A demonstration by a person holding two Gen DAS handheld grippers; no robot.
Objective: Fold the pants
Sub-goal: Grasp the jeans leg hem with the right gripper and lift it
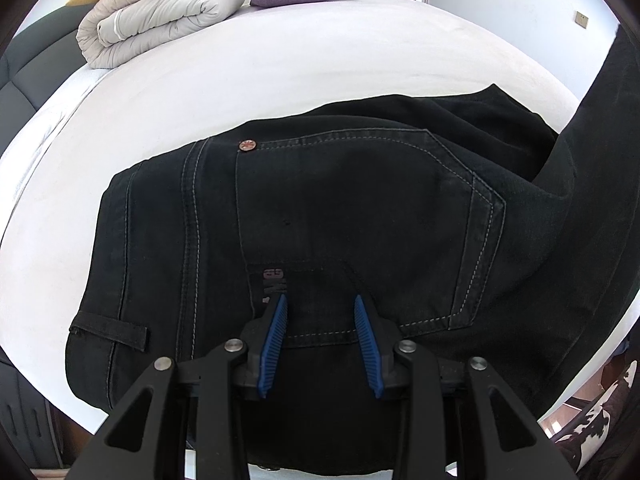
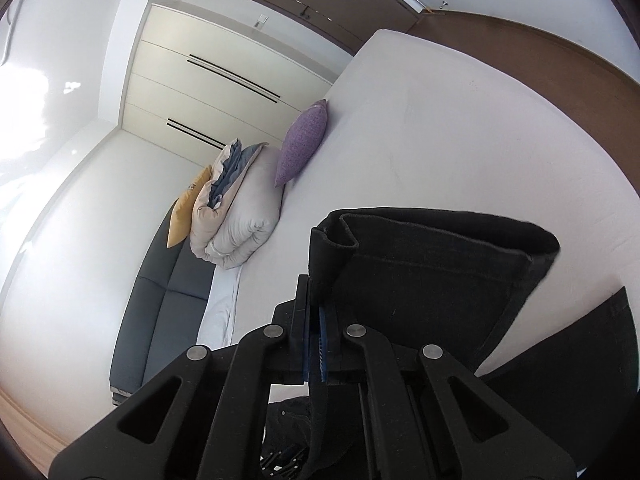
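right jaws point(image 2: 318, 340) pinch black denim pants point(image 1: 340, 208) hem; left jaws point(image 1: 320, 300) gape above stitched pocket.

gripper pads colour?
Blue, ribbed, on the left gripper. Clearest in the left wrist view, over the black pants.

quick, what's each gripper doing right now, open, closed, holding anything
Left gripper: open, over the black jeans, gripping nothing.
Right gripper: closed on the jeans' hem, lifted off the bed.

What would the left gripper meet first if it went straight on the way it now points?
Probably the black pants: the left gripper, jaws apart, points down at the seat panel beside the back pocket. How close it is cannot be told.
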